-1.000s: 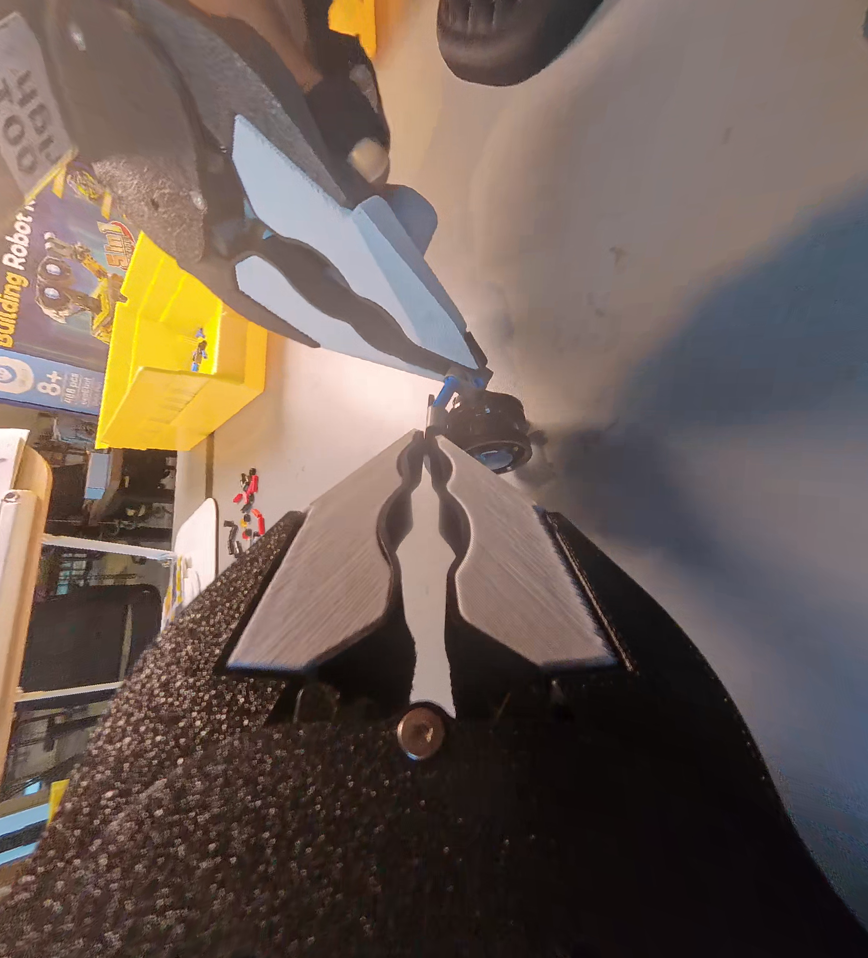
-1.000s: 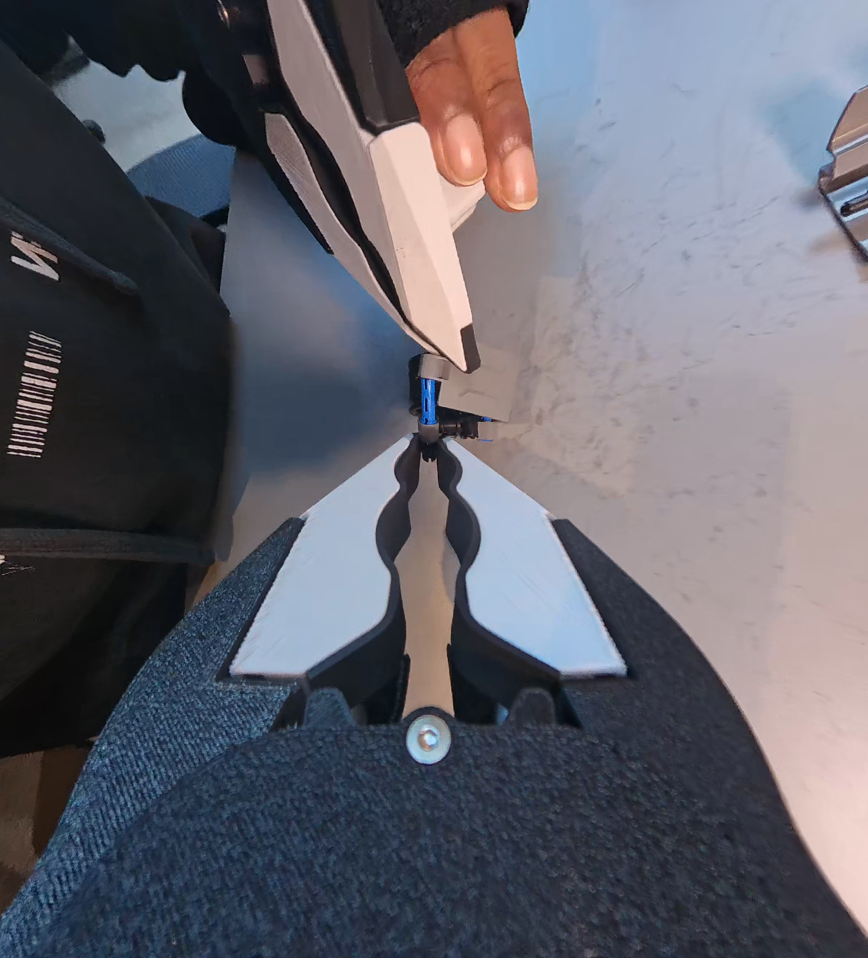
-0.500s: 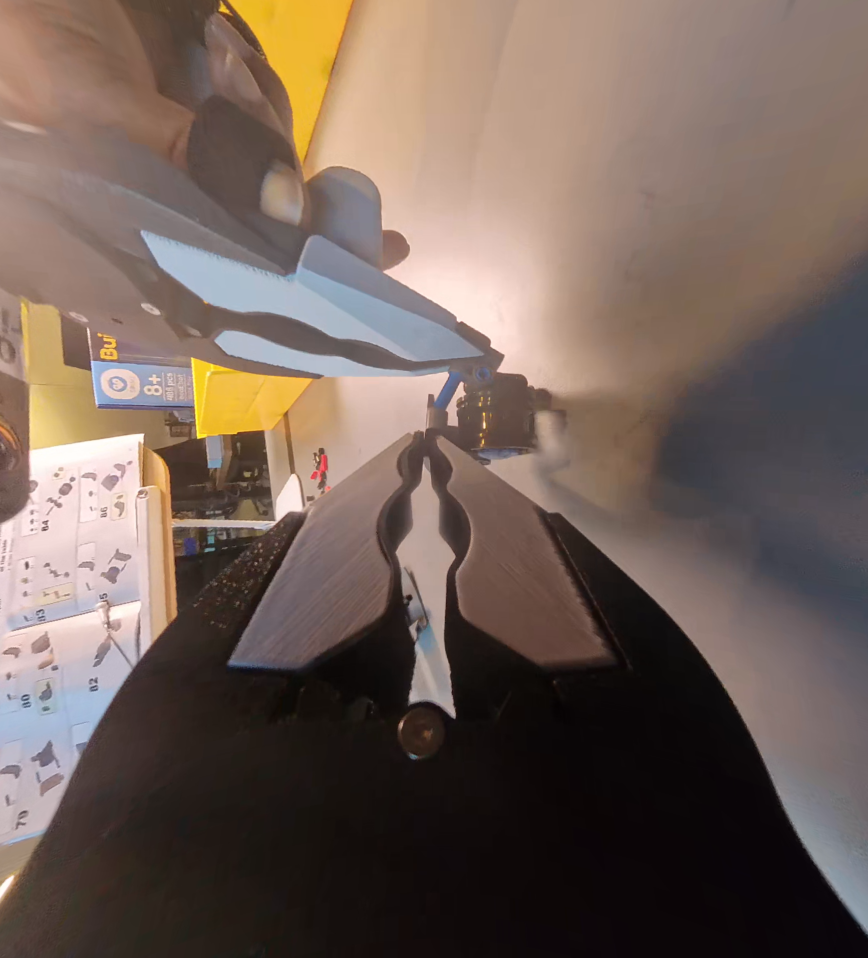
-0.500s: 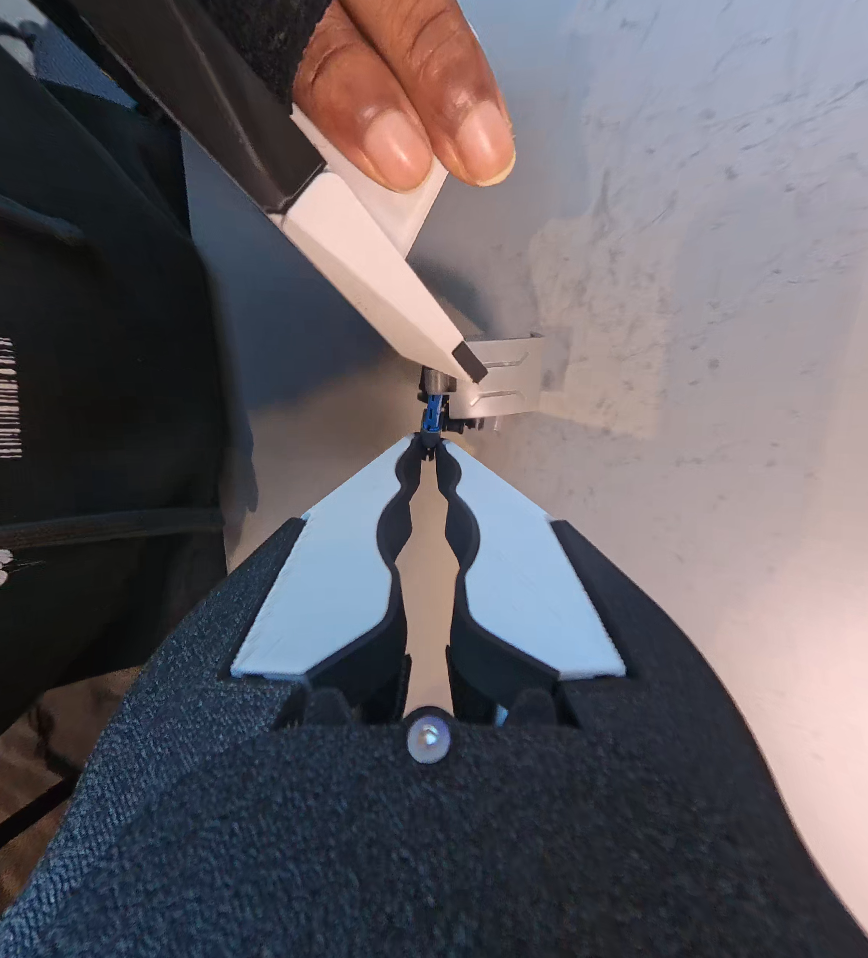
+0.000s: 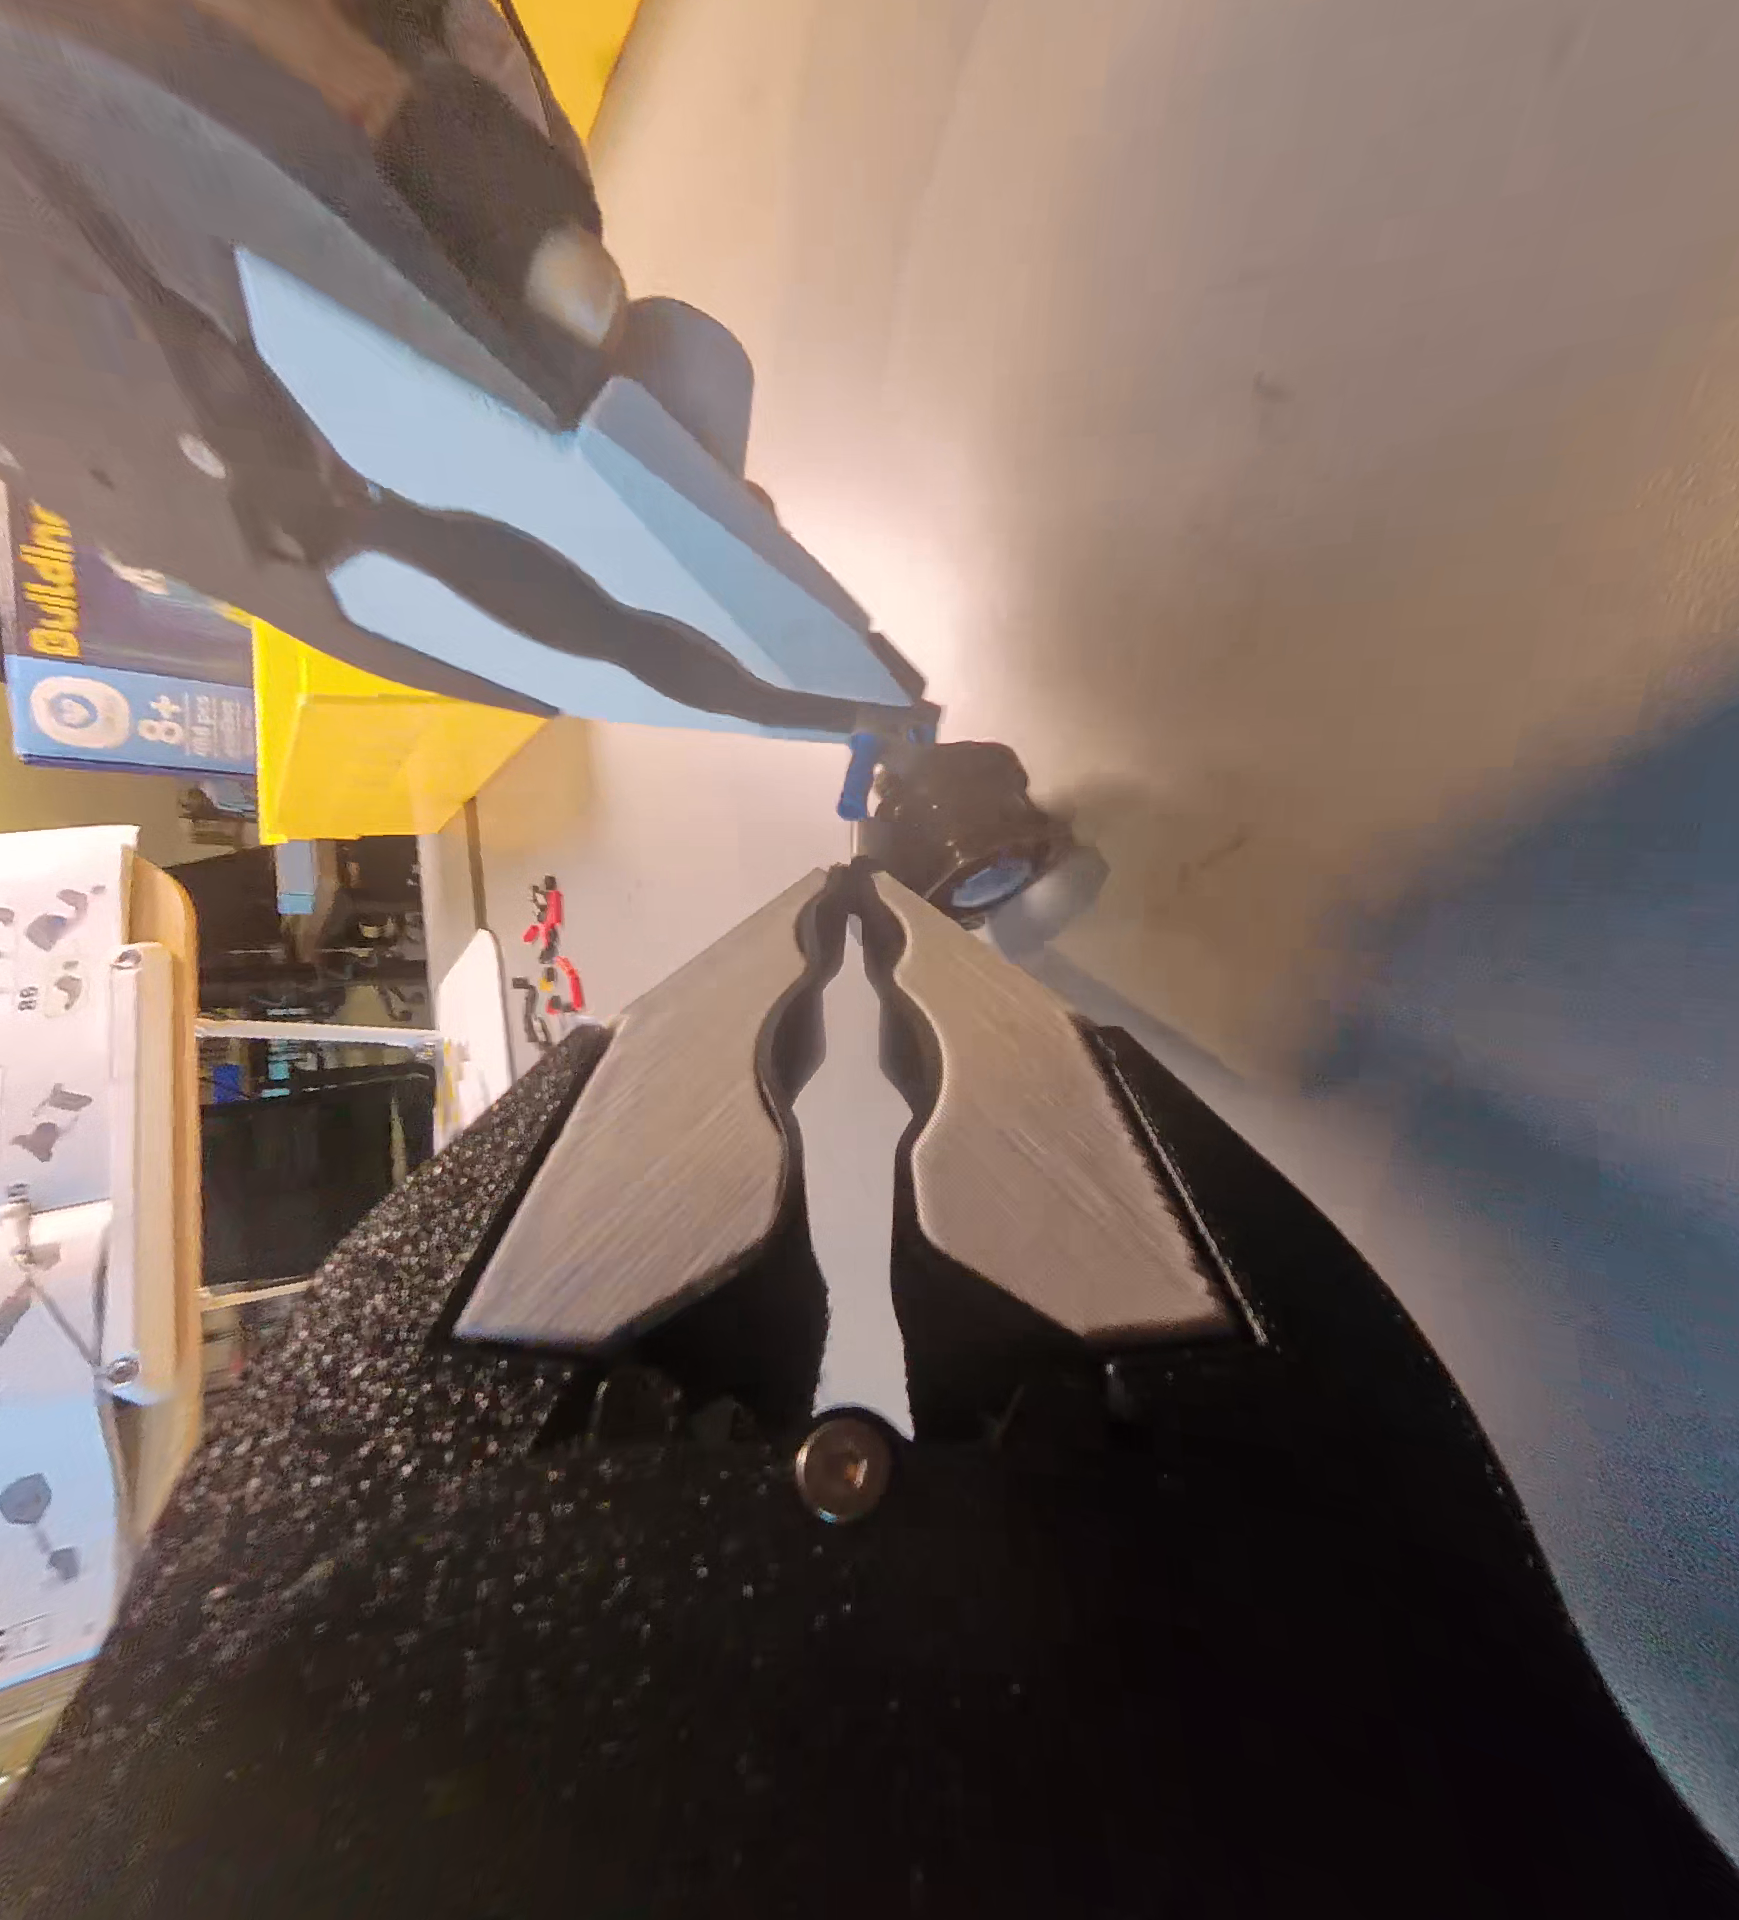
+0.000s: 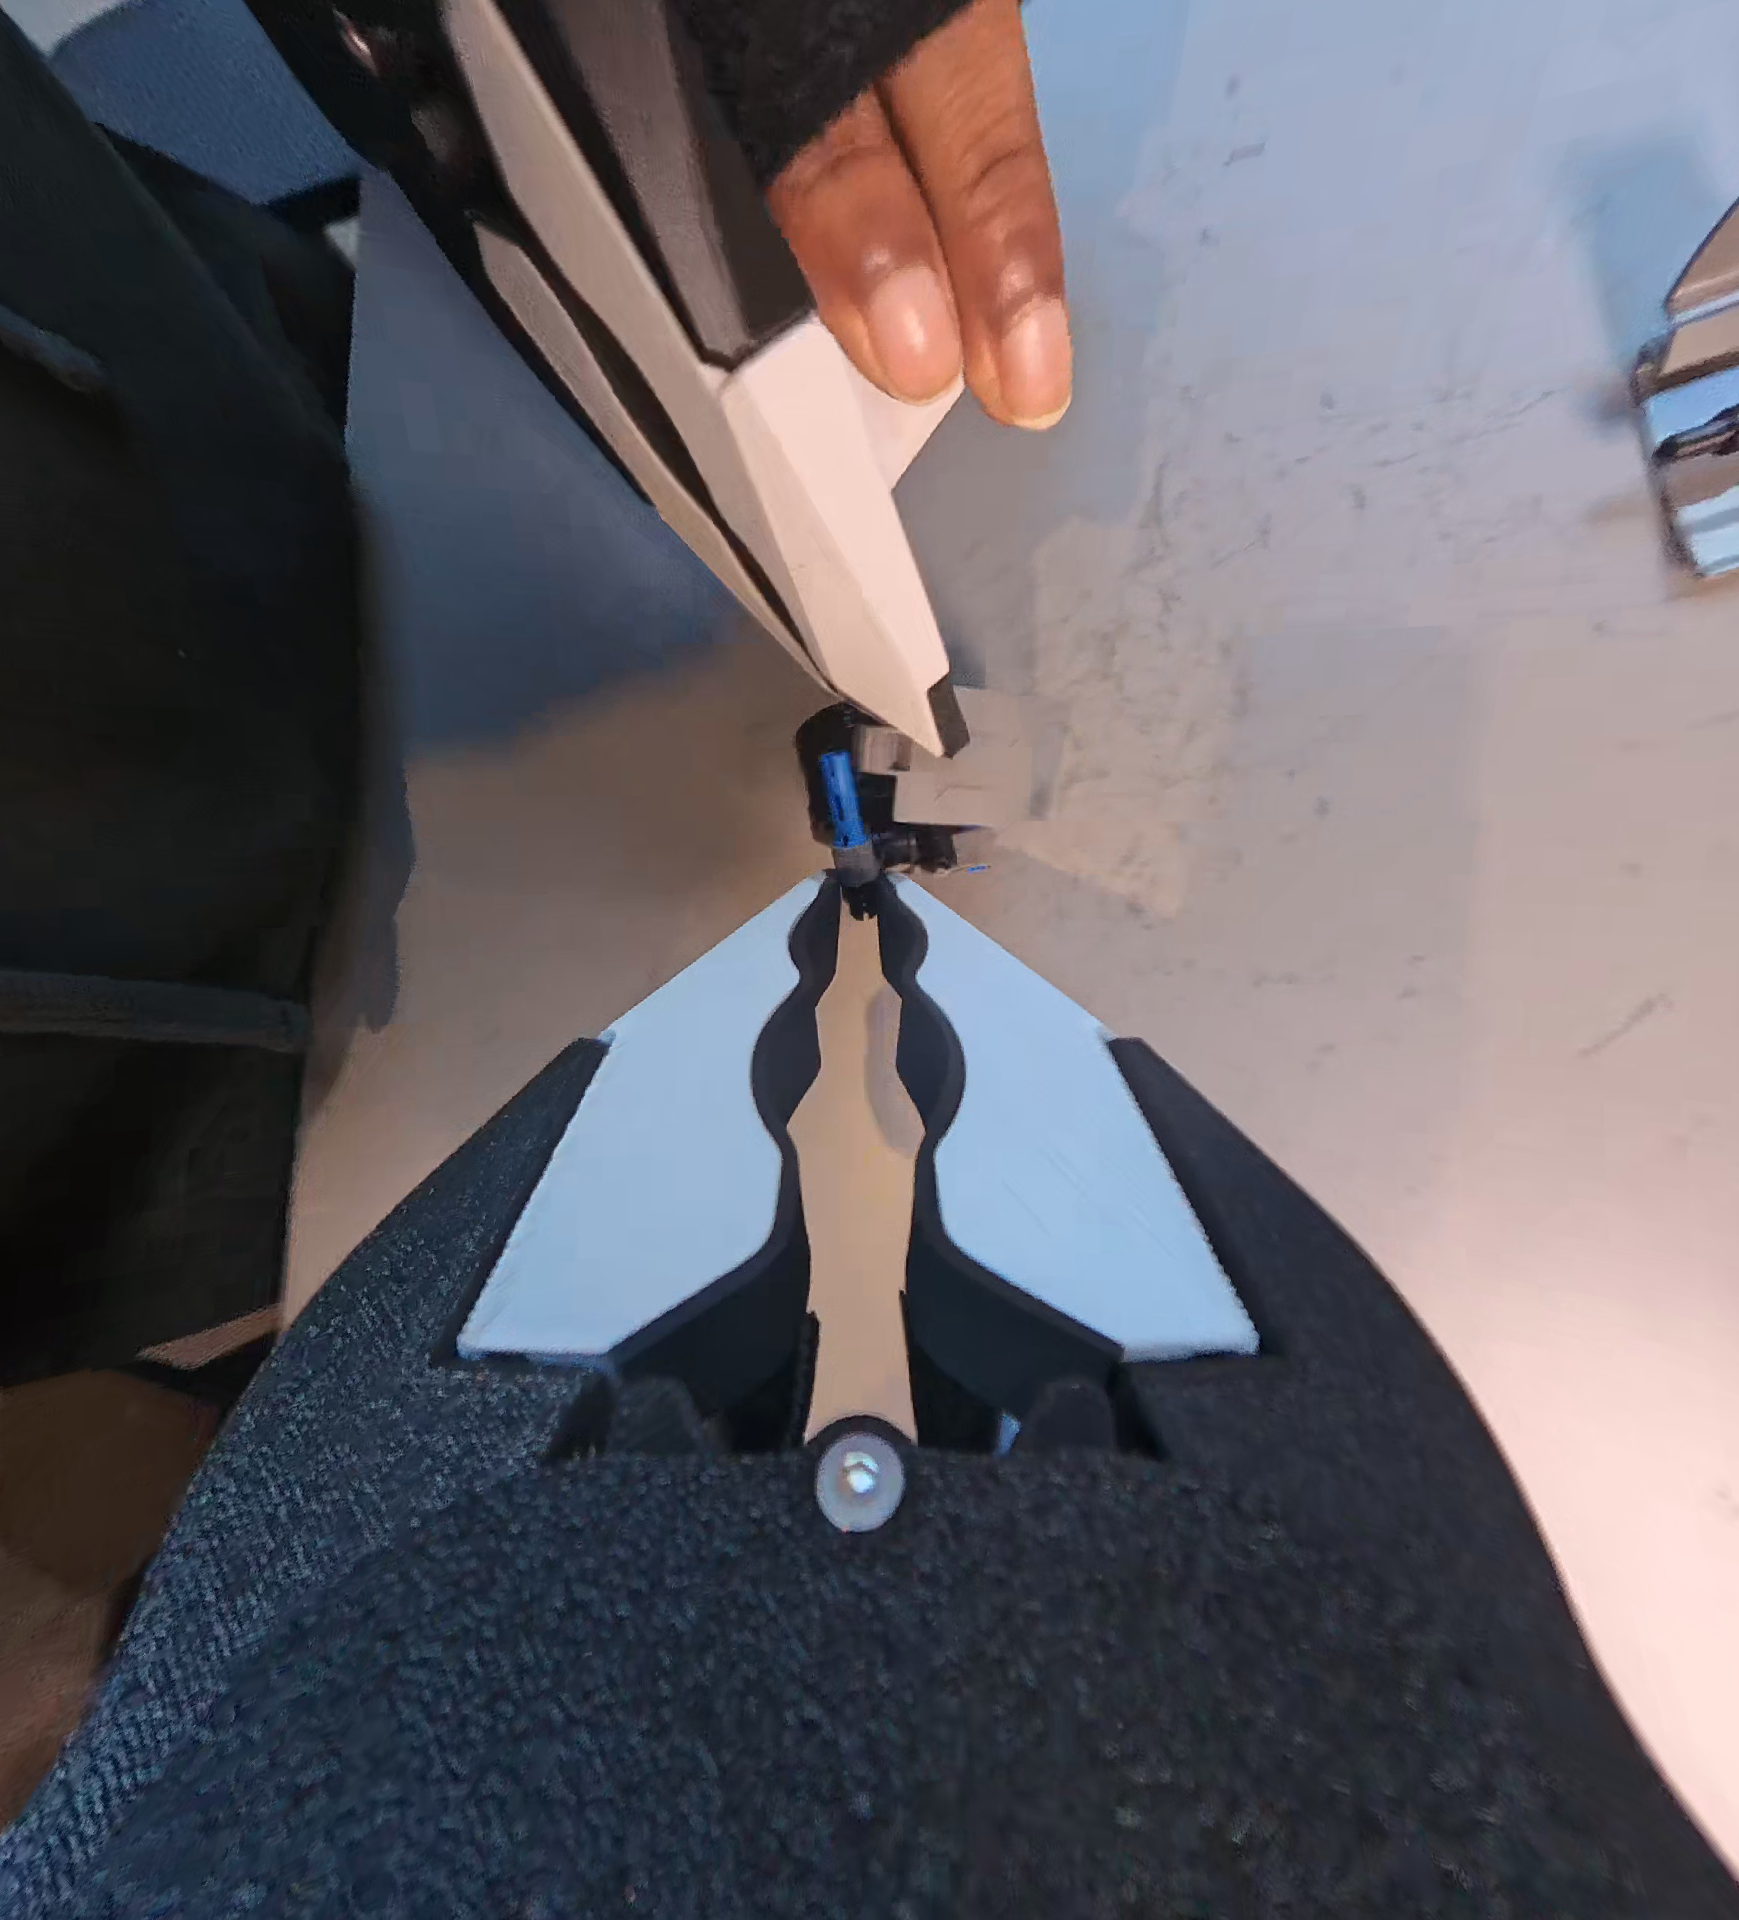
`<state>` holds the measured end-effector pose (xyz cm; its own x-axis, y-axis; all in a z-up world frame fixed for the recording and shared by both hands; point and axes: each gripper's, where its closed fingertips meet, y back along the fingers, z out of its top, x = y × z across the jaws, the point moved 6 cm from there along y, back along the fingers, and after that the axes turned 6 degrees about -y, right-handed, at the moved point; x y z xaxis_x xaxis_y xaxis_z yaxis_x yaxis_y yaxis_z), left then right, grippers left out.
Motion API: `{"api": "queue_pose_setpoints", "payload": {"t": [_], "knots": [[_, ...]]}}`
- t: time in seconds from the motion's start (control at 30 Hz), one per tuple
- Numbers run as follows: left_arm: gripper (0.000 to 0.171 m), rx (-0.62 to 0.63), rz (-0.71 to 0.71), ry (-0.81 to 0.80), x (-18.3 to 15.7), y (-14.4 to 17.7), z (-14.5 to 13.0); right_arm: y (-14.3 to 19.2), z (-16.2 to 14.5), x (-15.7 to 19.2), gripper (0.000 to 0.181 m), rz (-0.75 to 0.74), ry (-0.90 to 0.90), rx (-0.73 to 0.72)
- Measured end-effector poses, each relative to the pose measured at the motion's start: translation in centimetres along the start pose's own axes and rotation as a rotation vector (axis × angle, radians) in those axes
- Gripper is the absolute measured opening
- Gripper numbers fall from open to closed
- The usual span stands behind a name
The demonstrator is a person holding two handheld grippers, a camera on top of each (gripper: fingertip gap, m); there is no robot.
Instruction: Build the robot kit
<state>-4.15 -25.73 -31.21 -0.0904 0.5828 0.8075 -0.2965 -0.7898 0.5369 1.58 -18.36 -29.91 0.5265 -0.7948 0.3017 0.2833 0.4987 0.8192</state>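
Tilted since before, both grippers pinch knobbly brick assembly.

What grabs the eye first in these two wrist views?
Dead centre: both grippers pinch one small black-and-blue toy assembly between them, the right gripper from below in its own view, the left gripper slanting in from the upper left with a person's fingers on it. Next, in the left wrist view, the bright yellow bin at the left edge, with a blue toy box beside it.
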Motion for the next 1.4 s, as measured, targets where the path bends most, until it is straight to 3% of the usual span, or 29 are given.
{"api": "queue_pose_setpoints", "payload": {"t": [0.43,0.6,0.8,1.07,1.2,1.4], "knots": [[0.001,-0.061,-0.016,0.091,0.0,-0.1,-0.2,-0.7,-1.9,1.2,0.015,-0.264,0.195,-0.482],[0.001,-0.074,-0.02,0.136,0.2,-0.1,-0.5,-1.2,-1.5,2.1,0.006,-0.282,0.307,-0.503],[0.011,-0.124,-0.054,0.29,0.8,0.3,-2.0,-0.7,-1.1,1.7,0.006,-0.122,0.105,-0.422],[0.017,-0.369,-0.223,0.606,1.9,2.2,-2.1,0.7,-2.2,0.2,0.006,0.079,-0.234,-0.442],[0.037,-0.356,-0.359,0.731,0.9,0.9,-1.1,1.0,-2.0,-0.3,0.006,0.178,-0.368,-0.529],[0.031,-0.263,-0.355,0.783,0.6,-0.6,-1.1,0.9,-1.5,-1.5,0.006,0.183,-0.446,-0.649]]}}
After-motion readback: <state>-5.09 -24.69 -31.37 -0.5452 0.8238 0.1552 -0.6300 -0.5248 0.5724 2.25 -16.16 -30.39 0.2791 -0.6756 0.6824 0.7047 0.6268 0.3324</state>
